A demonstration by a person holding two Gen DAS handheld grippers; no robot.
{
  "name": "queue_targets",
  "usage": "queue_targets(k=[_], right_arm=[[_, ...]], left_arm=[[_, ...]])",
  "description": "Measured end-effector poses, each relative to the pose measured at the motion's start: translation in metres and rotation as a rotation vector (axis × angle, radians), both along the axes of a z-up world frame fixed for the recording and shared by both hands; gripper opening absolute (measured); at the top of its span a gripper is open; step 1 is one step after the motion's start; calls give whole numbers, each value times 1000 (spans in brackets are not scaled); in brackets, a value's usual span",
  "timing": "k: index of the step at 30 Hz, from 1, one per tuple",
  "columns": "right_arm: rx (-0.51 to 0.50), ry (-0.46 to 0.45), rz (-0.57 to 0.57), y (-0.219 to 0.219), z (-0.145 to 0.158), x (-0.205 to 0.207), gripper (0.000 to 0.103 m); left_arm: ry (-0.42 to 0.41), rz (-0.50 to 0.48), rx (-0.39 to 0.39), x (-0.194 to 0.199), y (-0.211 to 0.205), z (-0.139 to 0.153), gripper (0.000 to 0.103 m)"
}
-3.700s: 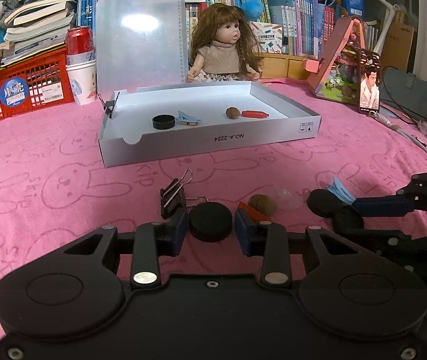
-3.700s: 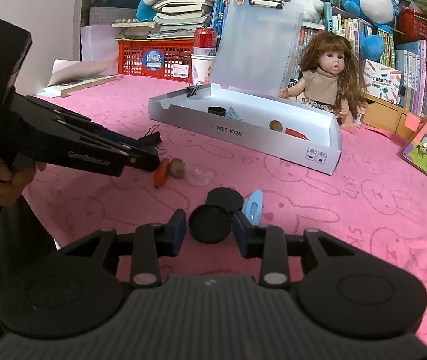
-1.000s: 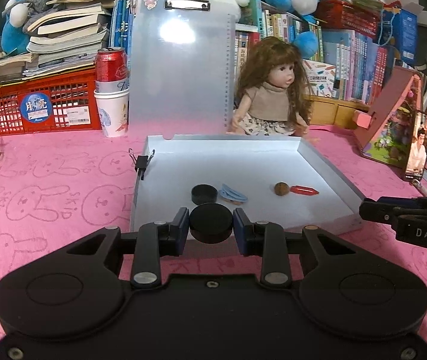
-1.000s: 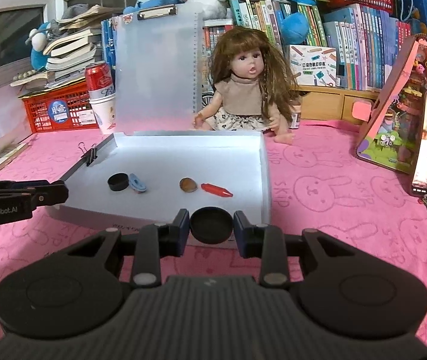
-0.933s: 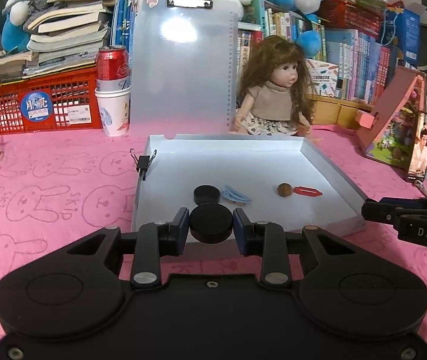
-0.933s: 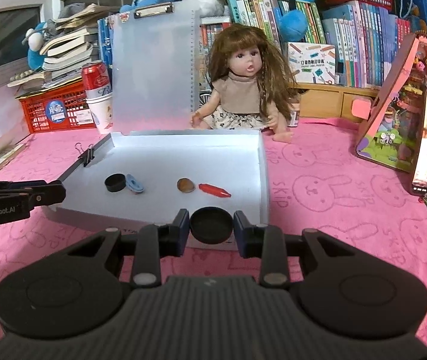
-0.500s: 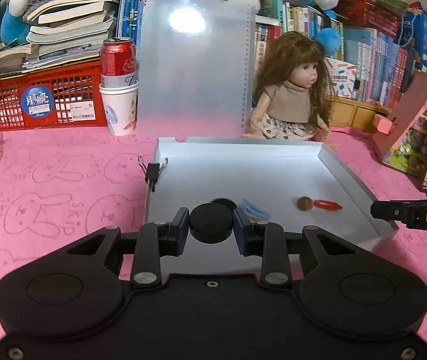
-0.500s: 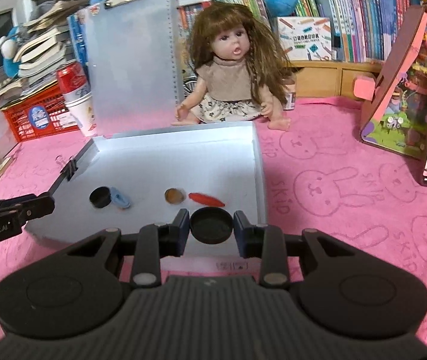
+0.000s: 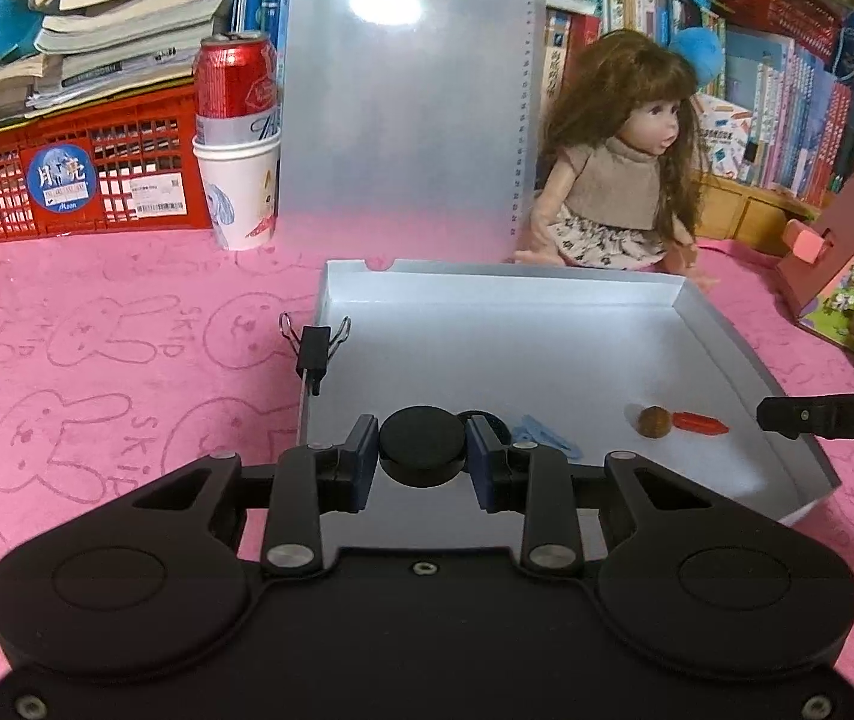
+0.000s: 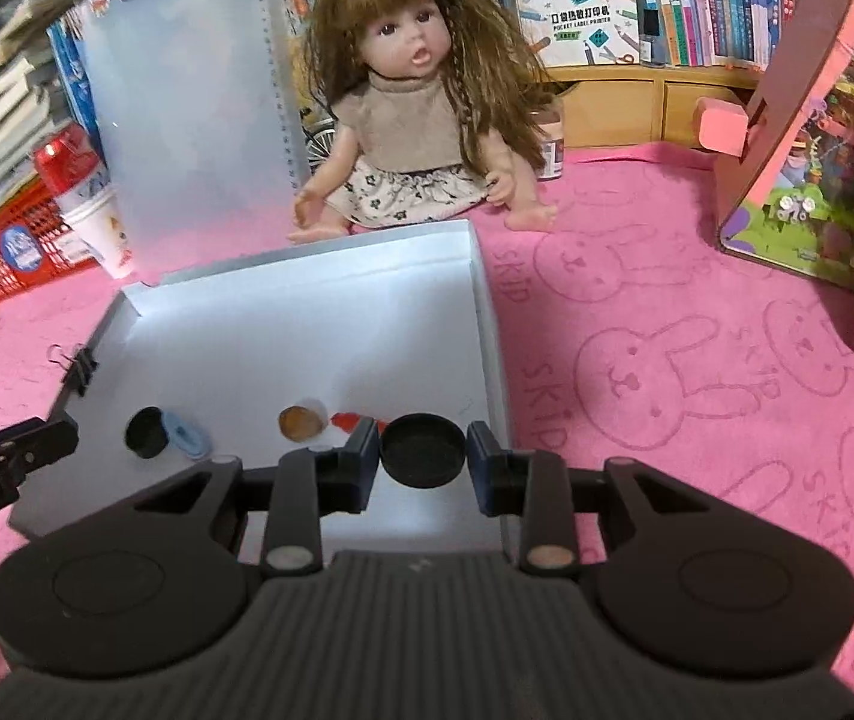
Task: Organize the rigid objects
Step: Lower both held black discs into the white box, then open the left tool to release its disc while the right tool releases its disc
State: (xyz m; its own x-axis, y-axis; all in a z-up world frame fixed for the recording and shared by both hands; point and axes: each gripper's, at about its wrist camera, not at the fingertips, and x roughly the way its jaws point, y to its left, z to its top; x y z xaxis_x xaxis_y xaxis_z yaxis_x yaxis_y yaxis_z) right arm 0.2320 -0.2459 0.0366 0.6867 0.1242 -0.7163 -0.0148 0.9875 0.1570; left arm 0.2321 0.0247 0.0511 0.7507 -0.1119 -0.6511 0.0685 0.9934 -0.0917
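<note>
My left gripper (image 9: 423, 447) is shut on a black round cap (image 9: 423, 443) and holds it over the near left part of the white tray (image 9: 499, 282). My right gripper (image 10: 423, 450) is shut on a second black cap (image 10: 423, 449), over the tray's (image 10: 307, 255) near right corner. In the tray lie another black cap (image 10: 145, 432), a blue clip (image 10: 187, 435), a brown nut (image 10: 300, 423) and a red piece (image 10: 349, 420). The nut (image 9: 655, 421) and the red piece (image 9: 700, 423) also show in the left wrist view.
A black binder clip (image 9: 314, 351) grips the tray's left wall. A doll (image 10: 415, 120) sits behind the tray, beside an upright clear clipboard (image 9: 403, 102). A can in a paper cup (image 9: 238, 138) and a red crate (image 9: 73, 174) stand back left. A toy house (image 10: 817, 138) stands right.
Both grippers have moved forward with their caps, from in front of the tray to over its near part. The grips have not changed.
</note>
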Motion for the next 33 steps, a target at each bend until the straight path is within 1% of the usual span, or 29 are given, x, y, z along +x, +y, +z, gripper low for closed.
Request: queue_targets(k=[5,7,14,24,31,33], right_arm=[[-70,17,-15,9,-6,13,37],[-80,28,-23,10,-9,18,37],[-98,66,-40,12,-17,30,37],[-134,89,-57,20,-18,41,37],[-119,118,-70,20,-21,47,37],[-121,119,-70,20,-22,47,39]], left_arm=[[23,20,10,15,2,-8,30],[28,23,9,19,3,-11,30],[40,26,17,29,3,-15,30],[58,27,35,34,0,-26,30],[66,30,37,37,-1,-31,30],[66,30,37,38,-1,-32,31]])
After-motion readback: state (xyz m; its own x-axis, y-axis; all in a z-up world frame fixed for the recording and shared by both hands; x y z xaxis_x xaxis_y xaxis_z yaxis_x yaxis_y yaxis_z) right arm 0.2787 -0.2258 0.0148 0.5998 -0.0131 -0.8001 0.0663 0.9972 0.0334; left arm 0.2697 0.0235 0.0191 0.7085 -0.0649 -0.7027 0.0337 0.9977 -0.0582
